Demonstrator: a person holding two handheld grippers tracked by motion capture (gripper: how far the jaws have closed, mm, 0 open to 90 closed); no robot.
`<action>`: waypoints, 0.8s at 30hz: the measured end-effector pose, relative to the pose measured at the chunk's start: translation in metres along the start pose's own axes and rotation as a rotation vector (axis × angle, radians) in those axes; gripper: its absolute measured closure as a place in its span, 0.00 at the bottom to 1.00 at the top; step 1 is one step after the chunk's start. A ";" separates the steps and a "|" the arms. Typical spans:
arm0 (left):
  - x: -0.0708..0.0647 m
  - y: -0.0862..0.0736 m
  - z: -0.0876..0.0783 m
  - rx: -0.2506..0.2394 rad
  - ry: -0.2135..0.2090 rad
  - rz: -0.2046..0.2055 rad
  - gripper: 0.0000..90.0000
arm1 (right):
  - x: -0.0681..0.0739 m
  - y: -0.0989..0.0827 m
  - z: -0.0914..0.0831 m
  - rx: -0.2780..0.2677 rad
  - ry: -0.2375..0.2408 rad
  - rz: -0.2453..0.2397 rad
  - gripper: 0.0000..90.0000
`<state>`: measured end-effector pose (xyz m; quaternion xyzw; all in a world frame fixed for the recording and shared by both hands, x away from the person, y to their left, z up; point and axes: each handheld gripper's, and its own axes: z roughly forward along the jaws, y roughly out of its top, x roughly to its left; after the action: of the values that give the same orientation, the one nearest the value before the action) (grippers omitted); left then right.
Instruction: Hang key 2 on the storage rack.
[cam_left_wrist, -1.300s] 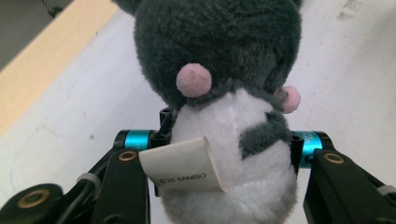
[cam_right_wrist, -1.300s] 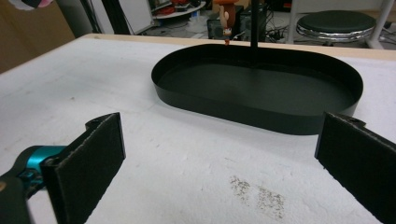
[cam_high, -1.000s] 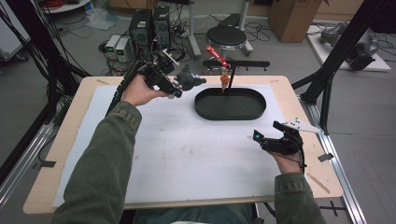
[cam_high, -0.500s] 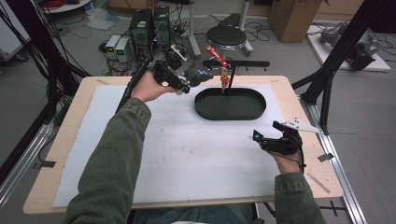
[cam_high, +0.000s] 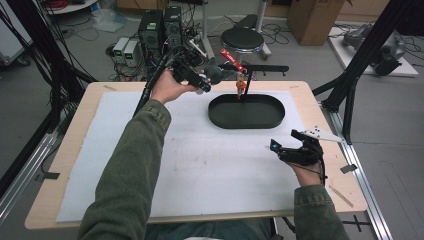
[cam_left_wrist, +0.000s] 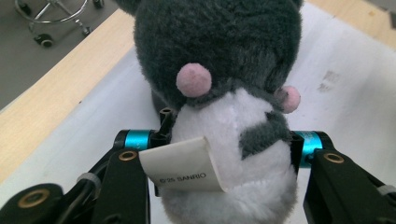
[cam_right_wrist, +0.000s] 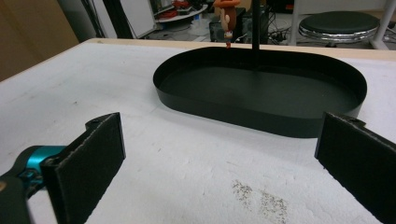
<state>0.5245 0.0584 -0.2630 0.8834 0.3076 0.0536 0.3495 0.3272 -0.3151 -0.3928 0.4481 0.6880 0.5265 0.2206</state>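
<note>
Near the far edge of the wooden table, left of centre: left gripper, raised above the white sheet, jaws clamped on a dark grey and white plush toy with pink cheek dots; a white paper label hangs from the toy between the jaws. The toy hangs just left of the black oval metal tray, apart from it. A small orange figure hangs on a black stand at the tray's far rim. Near the right edge, toward the near corner: right gripper, jaws spread wide, nothing between them, low over the sheet. Sheet between tray and near edge lies open.
</note>
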 end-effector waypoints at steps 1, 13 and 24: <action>0.000 0.001 0.000 -0.002 0.001 -0.002 0.59 | 0.000 0.000 0.000 0.001 -0.001 0.001 0.01; -0.010 0.005 -0.004 -0.014 -0.050 0.008 0.59 | 0.002 -0.001 0.002 0.012 -0.005 -0.013 0.01; -0.008 0.014 0.009 -0.036 -0.028 -0.043 0.59 | 0.002 -0.001 0.005 0.023 -0.008 -0.020 0.01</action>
<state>0.5277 0.0408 -0.2597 0.8707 0.3206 0.0391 0.3708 0.3290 -0.3106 -0.3954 0.4459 0.6974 0.5147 0.2234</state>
